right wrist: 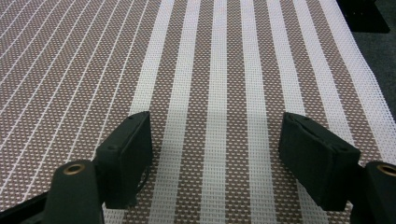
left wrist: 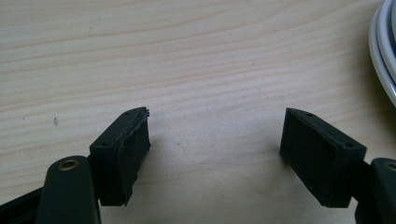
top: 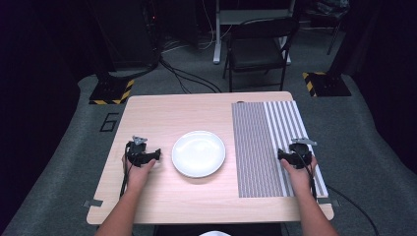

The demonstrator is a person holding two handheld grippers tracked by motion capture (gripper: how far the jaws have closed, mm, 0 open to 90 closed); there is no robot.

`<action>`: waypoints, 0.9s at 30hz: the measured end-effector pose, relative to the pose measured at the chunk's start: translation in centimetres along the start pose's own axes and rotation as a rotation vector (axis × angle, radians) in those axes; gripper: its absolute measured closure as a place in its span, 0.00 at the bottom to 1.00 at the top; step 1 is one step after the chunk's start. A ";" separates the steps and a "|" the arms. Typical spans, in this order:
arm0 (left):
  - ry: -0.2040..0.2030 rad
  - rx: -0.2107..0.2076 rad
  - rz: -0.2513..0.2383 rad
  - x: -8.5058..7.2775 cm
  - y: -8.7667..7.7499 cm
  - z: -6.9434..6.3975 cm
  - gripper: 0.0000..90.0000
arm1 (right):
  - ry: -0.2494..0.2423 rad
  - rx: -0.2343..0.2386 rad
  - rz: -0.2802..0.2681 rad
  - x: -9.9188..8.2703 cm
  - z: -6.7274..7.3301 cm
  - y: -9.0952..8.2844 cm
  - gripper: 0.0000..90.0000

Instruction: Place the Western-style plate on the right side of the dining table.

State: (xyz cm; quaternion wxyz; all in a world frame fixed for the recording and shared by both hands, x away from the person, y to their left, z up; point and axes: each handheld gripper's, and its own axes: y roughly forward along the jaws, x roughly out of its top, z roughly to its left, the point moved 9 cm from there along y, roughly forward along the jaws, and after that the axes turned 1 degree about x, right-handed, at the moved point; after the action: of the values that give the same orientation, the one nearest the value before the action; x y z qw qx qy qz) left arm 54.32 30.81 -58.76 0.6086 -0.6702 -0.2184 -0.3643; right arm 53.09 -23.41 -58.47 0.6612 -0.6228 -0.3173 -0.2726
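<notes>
A person sits at a pale wooden surface with a gripper in each hand, both resting low and pointing away toward 12 o'clock. A white plate lies flat between the hands, bare, just beside the left gripper, at that gripper's 3 o'clock. In the left gripper view the plate's rim curves in at the right edge, near 2 o'clock from the jaws, which stand wide apart over bare wood with nothing between them.

The right gripper rests on a striped mat covering the right part of the surface; the plate lies at its 9 o'clock, well apart. Its jaws are also spread wide and hold nothing, with mat beneath them.

The left hand is much nearer the plate; I judge a short sideways reach would meet its rim.
</notes>
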 end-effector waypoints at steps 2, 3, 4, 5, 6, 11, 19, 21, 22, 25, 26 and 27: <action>-0.003 0.002 0.000 0.0 0.0 0.0 0.26 | 0.000 0.000 0.000 0.0 0.0 0.0 0.28; -0.003 0.002 -0.001 0.0 0.0 0.0 0.26 | 0.000 0.000 0.000 0.0 0.0 0.0 0.28; -0.003 0.002 0.000 0.0 0.0 0.0 0.26 | 0.000 0.000 0.000 0.0 0.0 0.0 0.28; -0.003 0.002 0.000 0.0 0.0 0.0 0.26 | 0.000 0.000 0.000 0.0 0.0 0.0 0.28; -0.003 0.003 -0.001 0.0 0.0 0.0 0.26 | 0.000 -0.001 0.001 0.0 0.0 0.0 0.28; -0.003 0.004 -0.001 0.0 0.0 0.0 0.26 | -0.001 -0.004 0.001 0.0 0.0 0.0 0.28; -0.007 0.006 0.005 0.0 0.0 0.1 0.24 | -0.001 -0.005 0.001 0.0 0.0 0.0 0.28; 0.002 0.001 0.011 -0.1 0.0 -0.1 0.21 | -0.002 -0.005 0.001 0.0 0.0 0.0 0.28; 0.002 0.001 0.011 -0.1 0.0 -0.1 0.20 | -0.002 -0.005 0.001 0.0 0.0 0.0 0.28; 0.004 -0.007 0.014 -0.1 0.1 -0.1 0.19 | -0.002 -0.007 0.001 0.0 0.0 0.0 0.28; 0.007 -0.009 0.012 -0.1 0.1 -0.1 0.19 | -0.002 -0.007 0.001 0.0 0.0 0.0 0.28; 0.005 -0.008 0.010 -0.1 0.1 -0.1 0.18 | -0.002 -0.006 0.001 0.0 0.0 0.0 0.28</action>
State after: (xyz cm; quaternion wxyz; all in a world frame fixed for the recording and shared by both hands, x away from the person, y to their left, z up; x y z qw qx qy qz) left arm 54.32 30.66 -58.88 0.6082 -0.6730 -0.2120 -0.3637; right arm 53.06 -23.42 -58.46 0.6592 -0.6251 -0.3167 -0.2727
